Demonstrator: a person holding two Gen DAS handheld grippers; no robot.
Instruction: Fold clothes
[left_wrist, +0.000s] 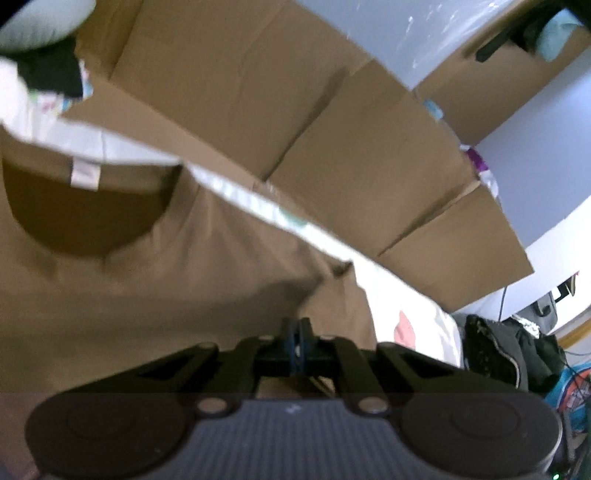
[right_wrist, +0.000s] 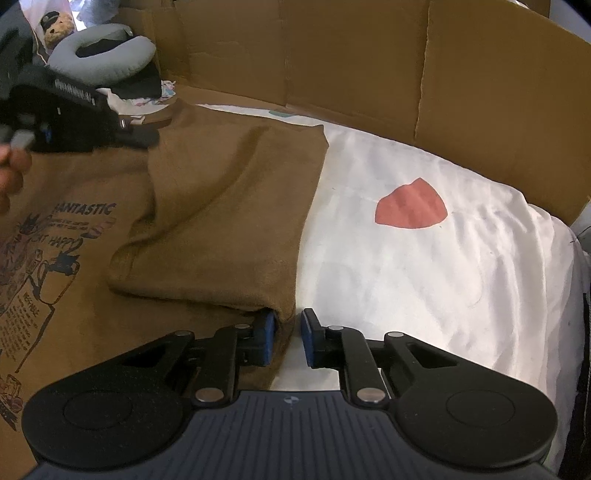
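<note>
A brown T-shirt (right_wrist: 221, 206) with a dark cartoon print lies on a white sheet (right_wrist: 406, 288), its right side folded over onto the front. My right gripper (right_wrist: 287, 318) is at the near corner of that fold. Its blue pads (right_wrist: 267, 328) stand a little apart with the cloth's edge between them, and a gap shows beside the right pad. My left gripper (right_wrist: 144, 138), held by a hand (right_wrist: 11, 173), is at the shoulder by the collar. In the left wrist view the left gripper (left_wrist: 299, 326) is shut, tips together on the brown T-shirt (left_wrist: 147, 288) below the neckline.
Cardboard walls (right_wrist: 351, 62) stand behind and to the right of the sheet, which carries a red shield shape (right_wrist: 410, 206). A grey neck pillow (right_wrist: 110, 55) and a teddy bear (right_wrist: 57, 27) lie at the far left. Dark clothes (left_wrist: 509, 350) are piled beside the bed.
</note>
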